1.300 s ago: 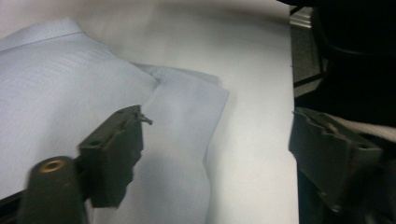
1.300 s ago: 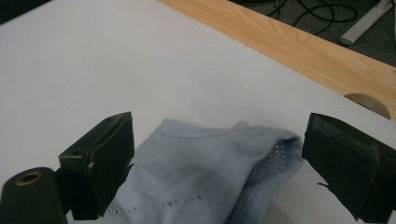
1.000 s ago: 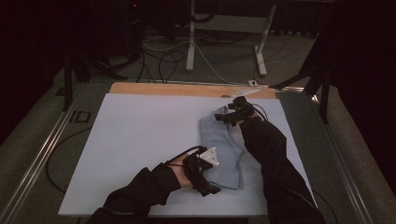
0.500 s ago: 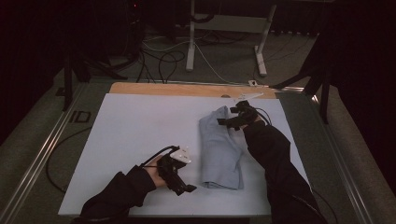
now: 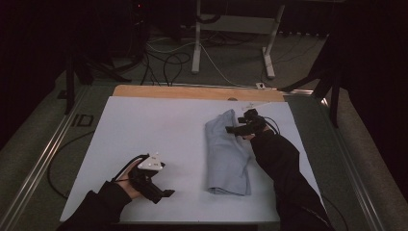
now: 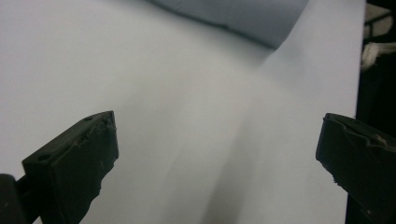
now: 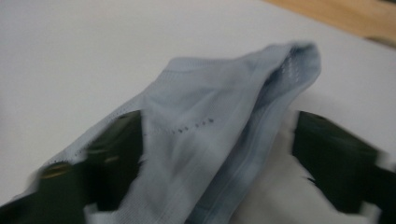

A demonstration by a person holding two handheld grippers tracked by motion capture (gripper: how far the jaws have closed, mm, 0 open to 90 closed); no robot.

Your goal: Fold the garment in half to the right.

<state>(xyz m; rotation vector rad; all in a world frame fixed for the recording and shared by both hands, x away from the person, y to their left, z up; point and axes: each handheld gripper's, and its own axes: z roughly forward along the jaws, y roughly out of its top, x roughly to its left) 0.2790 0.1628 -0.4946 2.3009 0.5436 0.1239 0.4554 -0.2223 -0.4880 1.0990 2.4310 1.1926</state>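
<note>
Folded blue cloth (image 5: pixel 228 154) lying toward the table's (image 5: pixel 159 120) right edge. Right gripper (image 5: pixel 236 129) at its far end, jaws closing around the fabric, one side not yet touching. Left gripper (image 5: pixel 161 192) near the front edge, jaws wide apart, holding nothing.

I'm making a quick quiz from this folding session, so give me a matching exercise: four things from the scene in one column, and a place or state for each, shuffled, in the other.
Things:
1. left tool
2. right tool
3. blue cloth
4. wooden strip

Places or states:
A. folded into a long strip on the white mat
B. along the mat's far edge
C. open over bare mat, nothing between its jaws
D. at the cloth's far end, jaws either side of the fabric, just been closing

Pairs: 1-C, 2-D, 3-A, 4-B
</note>
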